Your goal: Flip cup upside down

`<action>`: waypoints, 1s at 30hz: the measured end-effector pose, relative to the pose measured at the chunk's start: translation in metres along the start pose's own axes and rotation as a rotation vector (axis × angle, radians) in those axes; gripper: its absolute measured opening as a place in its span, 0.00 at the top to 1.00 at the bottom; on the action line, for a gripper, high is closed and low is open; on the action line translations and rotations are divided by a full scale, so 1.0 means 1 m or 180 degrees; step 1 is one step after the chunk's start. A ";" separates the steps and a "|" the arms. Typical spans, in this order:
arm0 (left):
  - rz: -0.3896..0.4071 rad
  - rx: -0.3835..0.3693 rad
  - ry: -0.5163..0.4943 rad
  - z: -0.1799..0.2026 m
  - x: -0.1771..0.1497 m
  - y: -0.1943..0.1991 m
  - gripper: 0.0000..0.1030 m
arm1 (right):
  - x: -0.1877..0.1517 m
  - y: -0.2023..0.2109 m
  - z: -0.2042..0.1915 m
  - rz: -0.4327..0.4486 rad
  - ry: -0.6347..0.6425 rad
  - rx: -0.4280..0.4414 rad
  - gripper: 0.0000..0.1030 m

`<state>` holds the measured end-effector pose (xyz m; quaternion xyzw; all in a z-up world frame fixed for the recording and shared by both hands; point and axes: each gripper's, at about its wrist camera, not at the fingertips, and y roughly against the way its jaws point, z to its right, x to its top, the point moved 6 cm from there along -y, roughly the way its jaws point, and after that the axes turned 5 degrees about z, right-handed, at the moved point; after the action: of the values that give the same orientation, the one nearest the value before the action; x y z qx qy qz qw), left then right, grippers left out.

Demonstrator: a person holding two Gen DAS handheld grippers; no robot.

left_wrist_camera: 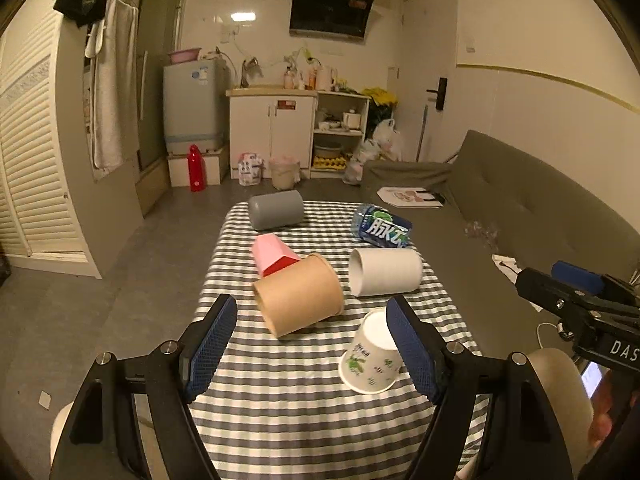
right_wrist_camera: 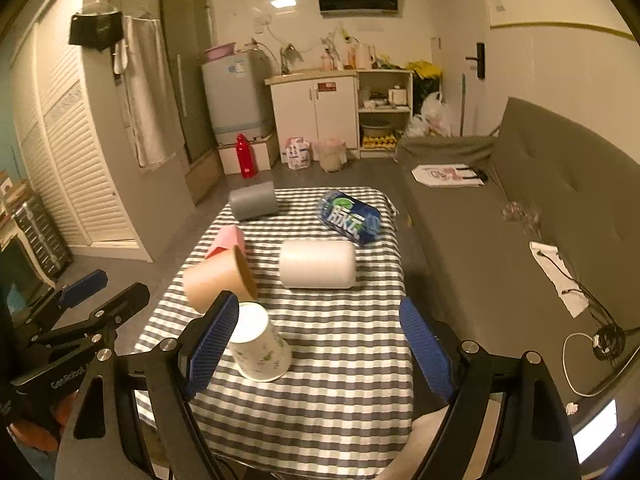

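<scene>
I hold a two-finger gripper in each hand above the near end of a table [left_wrist_camera: 280,420] covered in a grey and white checked cloth. My left gripper [left_wrist_camera: 312,348] has its blue-padded fingers spread wide with nothing between them. My right gripper [right_wrist_camera: 320,348] is spread the same way and also grasps nothing.

The paper cup [left_wrist_camera: 370,354] is white with small green plant prints. It stands upside down on the cloth, rim down and base up, near the front of the table. In the left view it sits just beside the inner face of the right-hand finger, partly hidden by it. In the right view the paper cup [right_wrist_camera: 260,346] sits just beside the left-hand finger. I cannot tell whether either finger touches it.

Just beyond it, a brown cup [left_wrist_camera: 300,294] lies on its side. It looks blurred in the right view. Behind that, touching or nearly so, lies a pink cup [left_wrist_camera: 274,256] with a red inside. To the right, a white cup [left_wrist_camera: 386,272] lies on its side, open end to the left in the left view. At the far end lie a grey cup [left_wrist_camera: 276,210] and a blue-labelled bottle [left_wrist_camera: 382,228], well apart.

A grey sofa [left_wrist_camera: 540,208] runs along the table's right side.
</scene>
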<state>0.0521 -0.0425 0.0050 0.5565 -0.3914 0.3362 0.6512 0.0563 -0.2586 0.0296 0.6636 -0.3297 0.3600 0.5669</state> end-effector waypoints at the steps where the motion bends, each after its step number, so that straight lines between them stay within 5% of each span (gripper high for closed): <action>1: 0.0007 0.0005 0.0001 -0.002 -0.003 0.001 0.22 | -0.001 0.001 -0.003 0.0007 0.0014 0.0008 0.20; 6: -0.0041 0.0078 0.0047 -0.013 -0.022 0.000 0.15 | -0.017 -0.003 -0.015 0.0018 0.0092 0.0000 0.20; 11: -0.0085 0.0151 0.0103 -0.024 -0.034 -0.001 0.08 | -0.039 -0.015 -0.013 0.0040 0.0152 -0.0151 0.08; 17: -0.0152 0.0196 0.0065 -0.023 -0.046 -0.004 0.07 | -0.055 -0.028 -0.011 -0.0094 0.0136 -0.0162 0.00; 30: -0.0222 0.0265 0.0042 -0.027 -0.052 -0.013 0.07 | -0.058 -0.033 -0.006 -0.0074 0.0082 -0.0219 0.00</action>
<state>0.0430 -0.0183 -0.0494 0.5942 -0.3532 0.3329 0.6413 0.0530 -0.2468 -0.0362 0.6428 -0.3268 0.3504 0.5977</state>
